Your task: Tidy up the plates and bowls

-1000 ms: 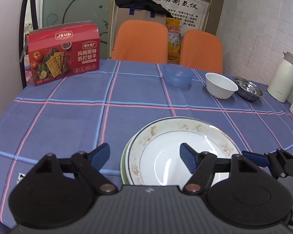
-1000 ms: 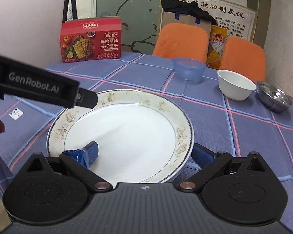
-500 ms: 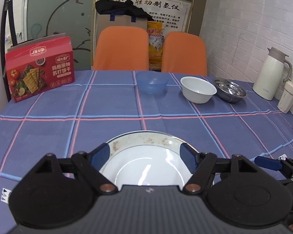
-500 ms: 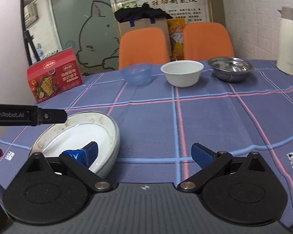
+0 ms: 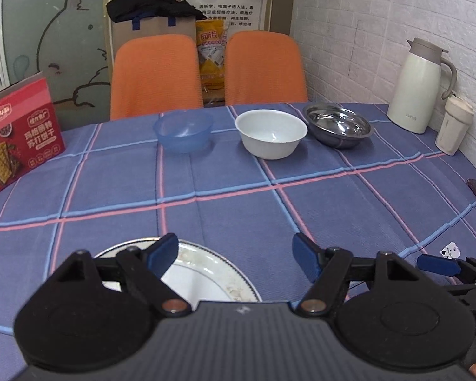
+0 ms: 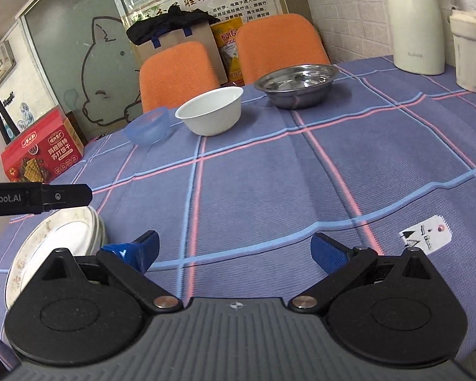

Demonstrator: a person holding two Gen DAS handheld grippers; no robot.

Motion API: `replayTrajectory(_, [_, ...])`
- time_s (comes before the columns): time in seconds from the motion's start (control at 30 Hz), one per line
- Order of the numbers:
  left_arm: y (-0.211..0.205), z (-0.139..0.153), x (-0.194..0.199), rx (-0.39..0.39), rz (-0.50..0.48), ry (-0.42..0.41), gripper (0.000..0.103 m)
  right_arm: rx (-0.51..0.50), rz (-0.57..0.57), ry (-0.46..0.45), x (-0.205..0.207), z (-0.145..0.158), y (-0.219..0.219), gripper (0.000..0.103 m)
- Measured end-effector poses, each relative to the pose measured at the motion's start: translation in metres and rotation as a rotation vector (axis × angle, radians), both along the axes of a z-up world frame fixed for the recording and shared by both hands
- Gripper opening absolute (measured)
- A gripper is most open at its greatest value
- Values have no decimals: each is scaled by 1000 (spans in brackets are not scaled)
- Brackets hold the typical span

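Both my claws hang spread and empty over the near edge of the table (image 5: 333,197). Left claw (image 5: 234,254) has its jaws wide apart, one fingertip (image 5: 161,252) above the rim of the plate (image 5: 206,273), though I cannot tell whether it touches. Right claw (image 6: 234,250) is just as wide, over bare cloth, with the plate stack (image 6: 63,235) at its left fingertip (image 6: 136,250).

My left camera shows only the top plate, half hidden behind the claw body; my right camera sees the pile edge-on, several rims stacked. It also catches the left claw's black finger (image 6: 63,195) above the pile, while the left view catches a blue tip of the right claw (image 5: 438,263) at its right edge.

Farther off, past open checked cloth, three bowls stand in a row, apart from one another: blue bowl (image 5: 183,130), white bowl (image 5: 271,133), steel bowl (image 5: 338,125). A red cracker box (image 5: 19,136) stands at the far left. A cream jug (image 5: 422,85) and a tumbler (image 5: 453,127) stand at the far right by the brick wall. Two orange chairs (image 5: 157,73) stand behind the table.
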State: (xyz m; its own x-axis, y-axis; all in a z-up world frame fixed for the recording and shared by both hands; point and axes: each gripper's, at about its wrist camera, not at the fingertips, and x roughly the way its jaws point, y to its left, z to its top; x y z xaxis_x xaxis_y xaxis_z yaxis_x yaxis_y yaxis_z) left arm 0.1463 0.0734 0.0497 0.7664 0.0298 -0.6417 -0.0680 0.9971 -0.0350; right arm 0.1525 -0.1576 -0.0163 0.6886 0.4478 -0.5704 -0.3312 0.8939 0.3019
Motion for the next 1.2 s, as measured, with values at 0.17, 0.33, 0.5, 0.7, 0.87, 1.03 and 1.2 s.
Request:
replayTrajectory(0.17, [-13, 5, 25, 3, -60, 22, 72, 2, -12, -7, 28, 1, -19, 90])
replayTrajectory(0.33, [-24, 23, 79, -44, -169, 41, 72, -24, -36, -49, 75, 10, -35, 90])
replayTrajectory(0.5, [-45, 47, 173, -50, -262, -9, 72, -63, -77, -97, 138, 26, -46, 90])
replayTrajectory(0.7, [-73, 20, 307, -51, -296, 75, 73, -98, -145, -72, 215, 20, -48, 90])
replayTrajectory(0.87, [-79, -22, 376, -61, -235, 191, 72, -98, -133, 22, 261, 3, -40, 89])
replayTrajectory(1.03, [-85, -35, 399, -54, -238, 215, 72, -148, -117, 43, 282, -7, -28, 90])
replayTrajectory(1.2, [-94, -43, 400, 6, -276, 228, 71, -281, -86, -12, 281, -10, -10, 91])
